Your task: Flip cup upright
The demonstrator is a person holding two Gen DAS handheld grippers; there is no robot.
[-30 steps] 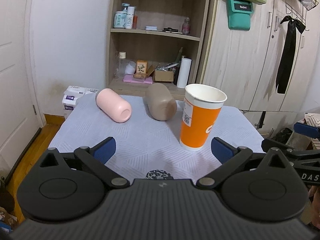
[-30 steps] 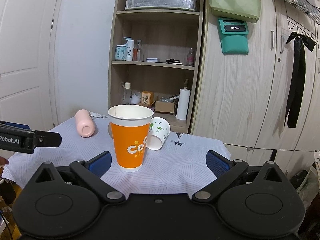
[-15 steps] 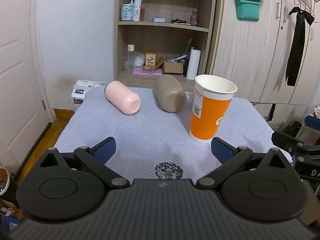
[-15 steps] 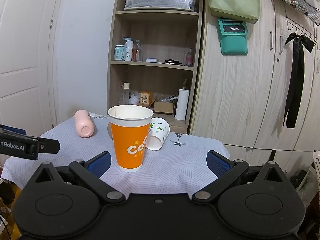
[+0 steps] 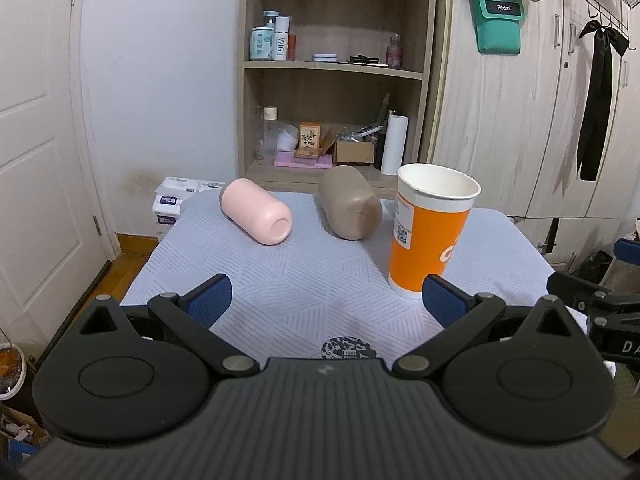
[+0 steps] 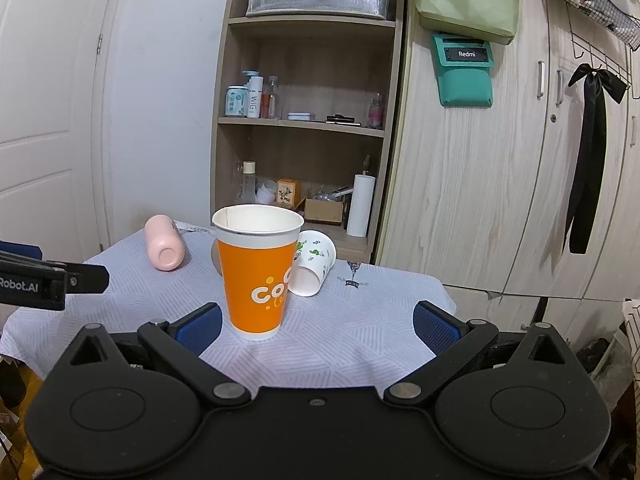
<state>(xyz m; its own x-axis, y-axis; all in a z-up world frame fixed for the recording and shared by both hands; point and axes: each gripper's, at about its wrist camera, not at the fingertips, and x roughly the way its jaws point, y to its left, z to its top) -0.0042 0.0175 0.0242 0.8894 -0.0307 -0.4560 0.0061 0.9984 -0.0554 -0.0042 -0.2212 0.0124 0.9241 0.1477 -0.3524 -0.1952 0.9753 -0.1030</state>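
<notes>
Orange cup (image 6: pixel 257 272): it stands the right way up near the front of the desk (image 6: pixel 360 344), mouth open to the top. It looks done.
White cup (image 6: pixel 313 262): a small paper cup with green pictures, lying on its side just behind and to the right of the orange cup, its mouth toward the camera. I think this one needs flipping next.
How it handles: paper is very light and soft. It will squash if squeezed hard, and it may roll away when bumped.
Where to hold: on the side wall, around the middle, with a soft squeeze. The rim is the stiffest part, so near there is good too.
Pink cup (image 5: pixel 256 212): on its side at the back left of the desk, bottom toward the camera.
Brown cup (image 5: pixel 350 208): on its side beside the pink one, just behind the orange cup. These two look harder and heavier than paper, and smooth, so they might slip.
In the way: the orange cup stands in front of the white cup and partly hides it. Reaching past it could knock it over.
Left gripper (image 5: pixel 326 300): jaws wide apart, holding nothing, over the front of the desk.
Right gripper (image 6: pixel 316 326): jaws wide apart, holding nothing, orange cup just ahead on its left.
Behind: a shelf (image 6: pixel 304 122) with bottles and boxes, well apart from the desk.
</notes>
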